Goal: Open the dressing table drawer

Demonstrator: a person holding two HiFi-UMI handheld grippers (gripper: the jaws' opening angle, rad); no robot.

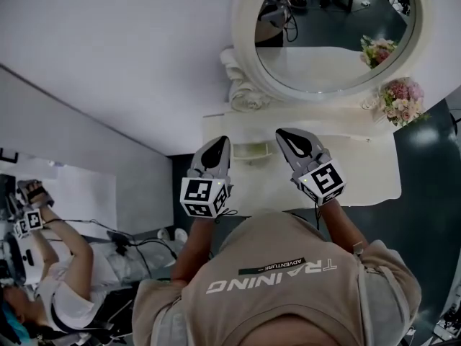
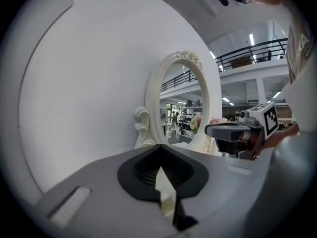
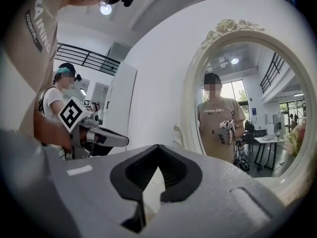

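Note:
The white dressing table stands against the wall under an oval mirror. A small rectangular drawer front shows on its raised back ledge; I cannot tell whether it stands open. My left gripper and right gripper hover side by side above the tabletop, one on either side of that drawer, and touch nothing. Both have their jaws together with nothing held. In the left gripper view the shut jaws point at the mirror frame. The right gripper's shut jaws point level towards the wall beside the mirror.
A pink flower bunch sits at the table's right back corner. A carved scroll ornament flanks the mirror's left side. Another person with grippers sits at the lower left beyond a grey partition. Dark floor lies to the right of the table.

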